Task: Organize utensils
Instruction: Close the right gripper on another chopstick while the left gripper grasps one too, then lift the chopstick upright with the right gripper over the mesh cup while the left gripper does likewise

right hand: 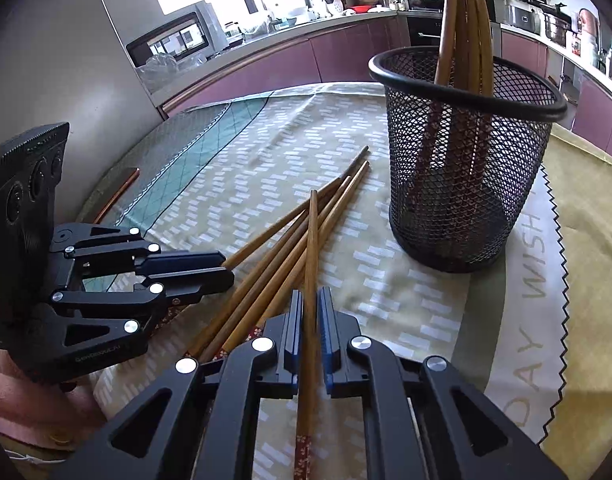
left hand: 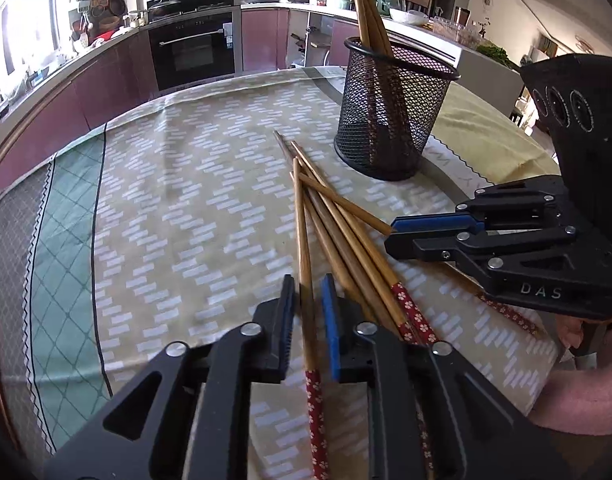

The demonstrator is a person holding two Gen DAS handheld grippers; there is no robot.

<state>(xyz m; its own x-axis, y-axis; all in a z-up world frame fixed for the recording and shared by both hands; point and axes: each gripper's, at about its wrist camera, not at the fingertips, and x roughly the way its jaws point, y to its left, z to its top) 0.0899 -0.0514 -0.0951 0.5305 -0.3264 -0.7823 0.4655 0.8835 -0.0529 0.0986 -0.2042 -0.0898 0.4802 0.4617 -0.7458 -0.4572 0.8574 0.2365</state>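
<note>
Several bamboo chopsticks with red flowered handles lie crossed on the patterned tablecloth. A black mesh cup stands upright behind them and holds several chopsticks. My left gripper straddles one chopstick, and its pads stand a little off the wood on both sides. In the right wrist view my right gripper is shut on a single chopstick that runs forward over the pile. The mesh cup stands to its upper right, and the left gripper sits low at the left.
The right gripper reaches in from the right, close to the pile. A yellow cloth with printed letters lies under the cup's right side. Purple kitchen cabinets and an oven run behind the table. A hand in a pink sleeve shows at the right.
</note>
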